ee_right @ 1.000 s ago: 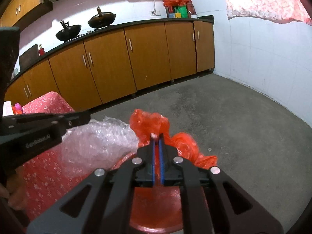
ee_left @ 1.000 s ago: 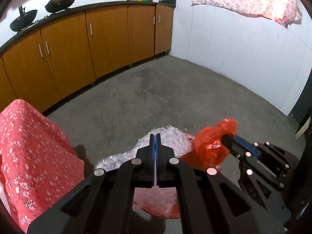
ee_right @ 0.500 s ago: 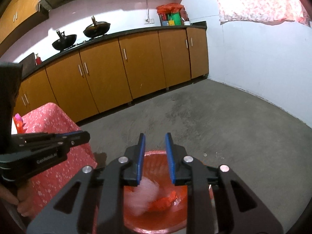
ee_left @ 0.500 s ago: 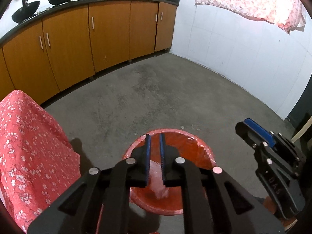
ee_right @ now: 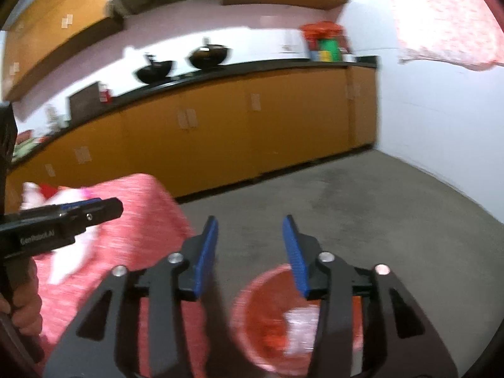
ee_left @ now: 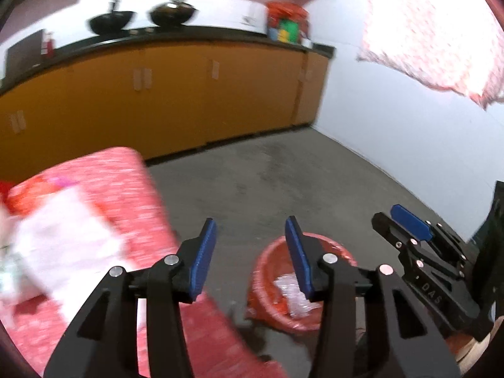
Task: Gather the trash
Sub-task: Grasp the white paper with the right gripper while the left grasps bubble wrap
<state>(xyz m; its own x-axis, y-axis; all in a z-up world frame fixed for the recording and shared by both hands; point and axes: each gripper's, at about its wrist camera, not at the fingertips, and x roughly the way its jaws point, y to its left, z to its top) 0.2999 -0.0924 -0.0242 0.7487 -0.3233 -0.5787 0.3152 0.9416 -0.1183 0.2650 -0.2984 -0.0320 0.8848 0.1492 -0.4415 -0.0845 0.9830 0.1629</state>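
Note:
A red bin [ee_left: 267,302] stands on the floor with clear bubble wrap [ee_left: 291,293] and a crumpled red bag [ee_right: 271,337] inside. My left gripper [ee_left: 251,253] hangs above the bin's left side, its jaws opening with nothing between them. My right gripper [ee_right: 250,249] is also above the bin [ee_right: 242,312], jaws opening and empty; the bubble wrap [ee_right: 299,324] lies below it. Blurred white trash [ee_left: 56,245] rests on the red floral-clothed table [ee_left: 132,182] at left. The right gripper [ee_left: 389,219] shows at the right of the left wrist view.
Orange cabinets [ee_left: 189,100] with a black counter and two woks [ee_left: 173,14] run along the back wall. A floral curtain [ee_left: 425,31] hangs at upper right. Grey floor [ee_right: 362,208] stretches beyond the bin. A hand [ee_right: 25,308] holds the left gripper [ee_right: 104,209] over the table [ee_right: 141,208].
Both grippers let go of the bubble wrap and the red bag, which dropped into the bin. Both jaws opened, and both grippers rose and swung left toward the table.

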